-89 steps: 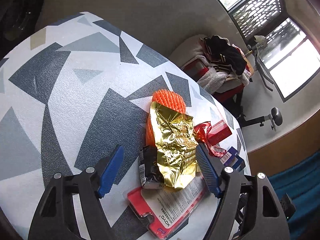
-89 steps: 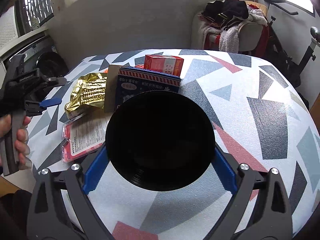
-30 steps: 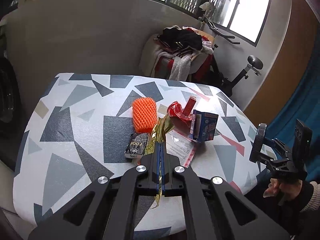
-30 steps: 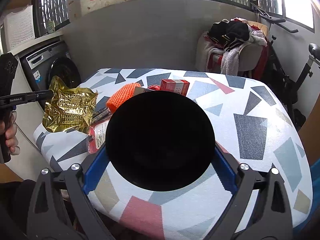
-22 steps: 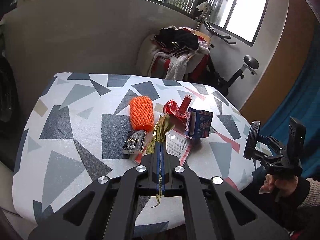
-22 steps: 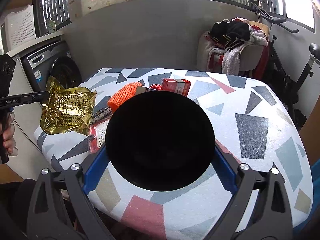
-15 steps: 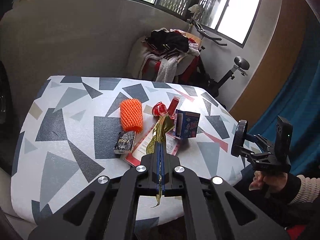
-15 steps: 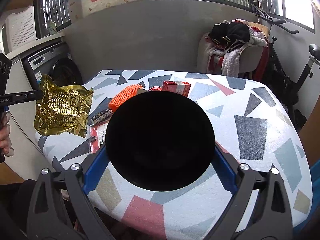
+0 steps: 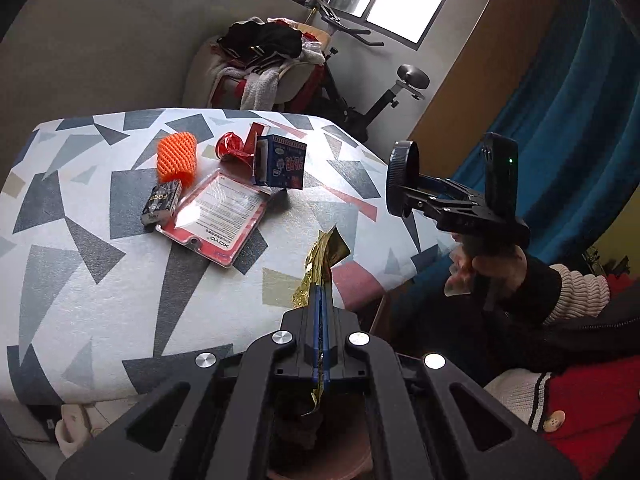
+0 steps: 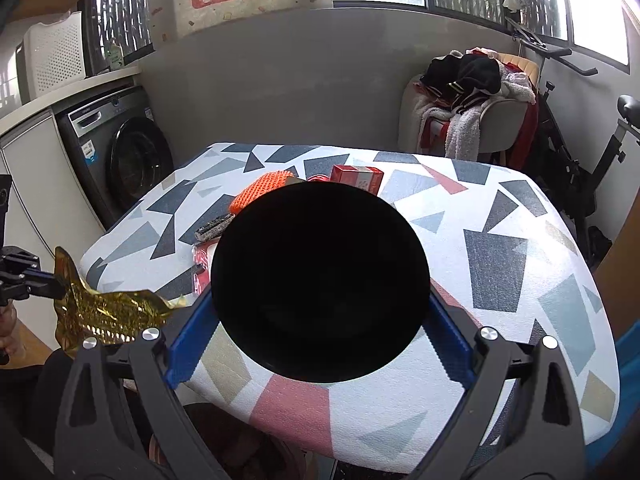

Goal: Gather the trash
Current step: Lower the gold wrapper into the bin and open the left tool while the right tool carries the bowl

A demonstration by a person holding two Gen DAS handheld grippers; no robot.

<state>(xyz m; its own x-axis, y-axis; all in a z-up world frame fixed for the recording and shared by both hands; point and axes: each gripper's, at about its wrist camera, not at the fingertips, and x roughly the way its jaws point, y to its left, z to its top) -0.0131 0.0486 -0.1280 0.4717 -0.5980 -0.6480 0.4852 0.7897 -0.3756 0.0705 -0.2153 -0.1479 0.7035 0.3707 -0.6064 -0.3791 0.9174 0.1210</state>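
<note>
One gold foil wrapper [image 9: 322, 258] is clamped in the left tongs [image 9: 321, 300], one black disc [image 10: 320, 282] in the right tongs [image 10: 320, 336]; beyond the left tongs, one "XOYO" card [image 9: 218, 212], one "FOCO" packet [image 9: 162, 202].

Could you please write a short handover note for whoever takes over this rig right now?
Left gripper: shut on the gold foil wrapper, held off the table's near edge.
Right gripper: clamped on a round black disc, held above the table.
Done: gold wrapper lifted off.
Left on the table: orange foam net, small black packet, red blister pack, blue box, red wrapper.
</note>
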